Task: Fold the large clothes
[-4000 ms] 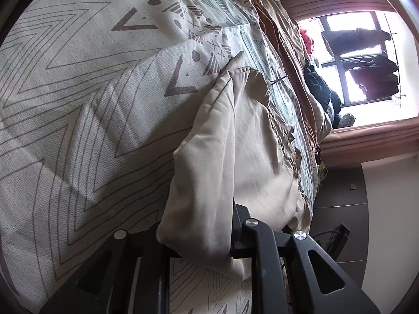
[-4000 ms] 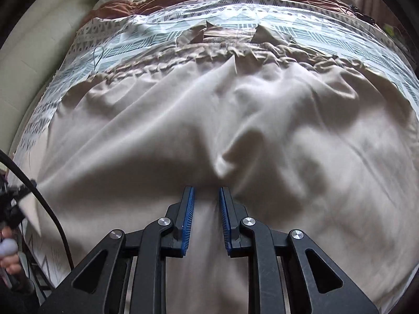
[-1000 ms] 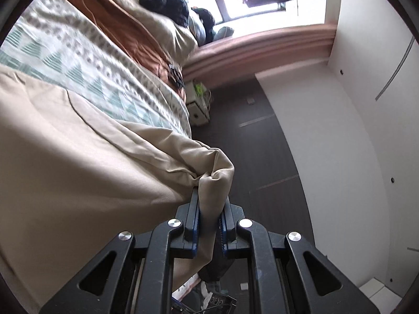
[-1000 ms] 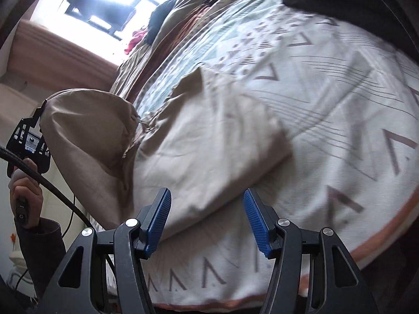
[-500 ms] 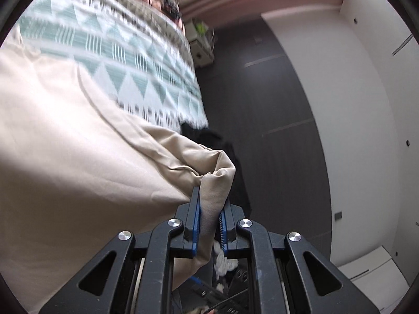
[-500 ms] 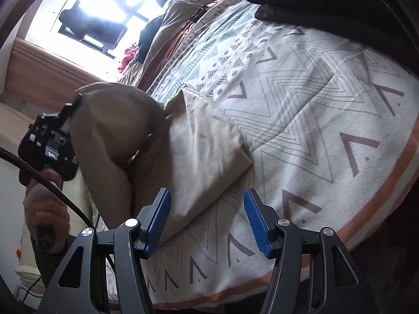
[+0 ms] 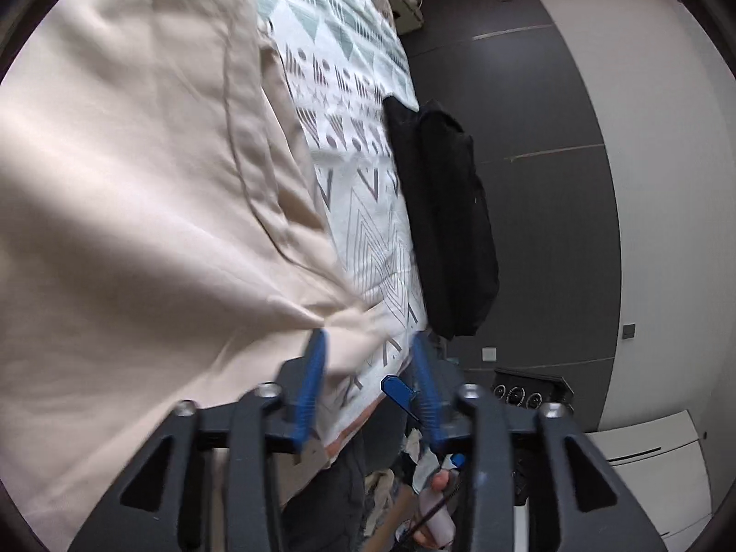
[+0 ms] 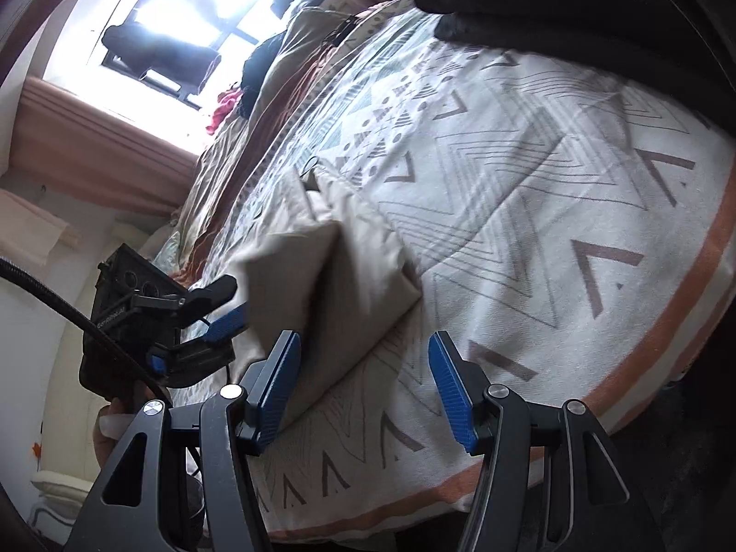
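Left gripper (image 7: 368, 368): jaws just parted, releasing the beige garment (image 7: 138, 230), whose corner lies loose between them. Right gripper (image 8: 363, 391): jaws apart, empty. Garment folded on patterned bed (image 8: 552, 184). Advice: withdraw straight, avoid snagging the fold.

Left wrist cam: close, angled down over my left gripper (image 7: 368, 368) at beige garment (image 7: 138, 207). Right cam: low past right gripper (image 8: 363, 382) toward window (image 8: 152, 14). Shared: garment, patterned bedspread (image 8: 529, 193).
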Demonstrator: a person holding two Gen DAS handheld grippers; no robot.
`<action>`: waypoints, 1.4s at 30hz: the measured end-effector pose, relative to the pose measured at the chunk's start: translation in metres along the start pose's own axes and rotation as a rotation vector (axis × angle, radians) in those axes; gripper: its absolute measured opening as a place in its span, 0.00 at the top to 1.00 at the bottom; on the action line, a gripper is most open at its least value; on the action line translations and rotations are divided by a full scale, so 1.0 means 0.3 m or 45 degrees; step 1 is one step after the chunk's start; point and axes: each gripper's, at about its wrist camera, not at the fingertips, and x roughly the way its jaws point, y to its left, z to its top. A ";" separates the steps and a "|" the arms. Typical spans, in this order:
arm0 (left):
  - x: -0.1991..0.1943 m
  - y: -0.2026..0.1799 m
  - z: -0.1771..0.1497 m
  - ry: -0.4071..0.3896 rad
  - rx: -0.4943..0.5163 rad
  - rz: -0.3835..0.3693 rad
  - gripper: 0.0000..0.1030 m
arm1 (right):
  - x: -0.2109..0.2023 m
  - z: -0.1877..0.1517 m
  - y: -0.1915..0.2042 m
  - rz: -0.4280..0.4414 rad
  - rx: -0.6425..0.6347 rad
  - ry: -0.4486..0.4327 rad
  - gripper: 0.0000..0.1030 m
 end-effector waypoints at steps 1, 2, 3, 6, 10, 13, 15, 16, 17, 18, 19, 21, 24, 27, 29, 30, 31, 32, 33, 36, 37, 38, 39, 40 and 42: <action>-0.039 0.005 -0.003 -0.030 0.002 0.002 0.37 | 0.011 0.000 0.007 0.017 -0.009 0.009 0.45; -0.080 0.013 -0.011 -0.066 -0.001 0.004 0.33 | 0.026 0.001 0.014 0.036 -0.020 0.018 0.45; -0.125 0.025 -0.014 -0.107 -0.009 0.011 0.31 | 0.039 0.002 0.020 0.048 -0.030 0.026 0.41; -0.243 0.080 -0.014 -0.210 -0.030 0.074 0.31 | 0.084 0.011 0.032 0.072 -0.052 0.049 0.35; -0.394 0.160 -0.051 -0.348 -0.073 0.200 0.31 | 0.151 0.028 0.033 0.104 -0.032 0.079 0.35; -0.477 0.227 -0.079 -0.420 -0.114 0.295 0.31 | 0.199 0.056 0.038 0.062 -0.041 0.080 0.35; -0.541 0.275 -0.114 -0.458 -0.141 0.351 0.31 | 0.229 0.069 0.053 0.067 -0.058 0.083 0.40; -0.566 0.303 -0.131 -0.476 -0.162 0.379 0.31 | 0.245 0.082 0.057 0.046 -0.069 0.080 0.64; -0.582 0.325 -0.142 -0.488 -0.178 0.401 0.31 | 0.259 0.088 0.066 0.015 -0.077 0.088 0.76; -0.594 0.352 -0.156 -0.502 -0.198 0.429 0.31 | 0.270 0.097 0.071 -0.005 -0.090 0.095 0.82; -0.598 0.376 -0.167 -0.512 -0.217 0.448 0.31 | 0.273 0.107 0.079 0.002 -0.102 0.083 0.90; -0.599 0.416 -0.189 -0.507 -0.242 0.461 0.31 | 0.259 0.123 0.110 0.024 -0.153 0.039 0.92; -0.577 0.446 -0.214 -0.480 -0.243 0.437 0.31 | 0.235 0.138 0.135 0.033 -0.171 -0.020 0.93; -0.533 0.454 -0.225 -0.451 -0.233 0.433 0.31 | 0.204 0.129 0.112 0.029 -0.135 -0.068 0.94; -0.511 0.450 -0.229 -0.433 -0.223 0.419 0.36 | 0.189 0.110 0.081 0.025 -0.102 -0.082 0.94; -0.498 0.450 -0.230 -0.420 -0.220 0.412 0.38 | 0.184 0.096 0.063 0.019 -0.087 -0.085 0.94; -0.489 0.450 -0.229 -0.410 -0.215 0.408 0.39 | 0.184 0.081 0.042 0.005 -0.071 -0.084 0.94; -0.479 0.448 -0.232 -0.401 -0.210 0.404 0.39 | 0.186 0.069 0.021 -0.011 -0.059 -0.079 0.94; -0.468 0.449 -0.230 -0.391 -0.208 0.400 0.40 | 0.190 0.055 0.001 -0.031 -0.042 -0.072 0.94; -0.452 0.451 -0.227 -0.374 -0.207 0.388 0.40 | 0.194 0.020 -0.049 -0.062 0.019 -0.043 0.94; -0.447 0.452 -0.222 -0.372 -0.206 0.392 0.40 | 0.189 0.015 -0.053 -0.056 0.037 -0.040 0.94; -0.450 0.451 -0.221 -0.371 -0.207 0.397 0.40 | 0.183 0.015 -0.048 -0.043 0.043 -0.036 0.93; -0.453 0.452 -0.218 -0.373 -0.210 0.398 0.40 | 0.178 0.018 -0.039 -0.040 0.033 -0.027 0.92; -0.465 0.448 -0.227 -0.376 -0.213 0.396 0.40 | 0.173 0.023 -0.023 -0.045 0.016 -0.016 0.92; -0.480 0.452 -0.220 -0.395 -0.218 0.382 0.40 | 0.165 0.050 0.000 -0.063 -0.025 0.017 0.89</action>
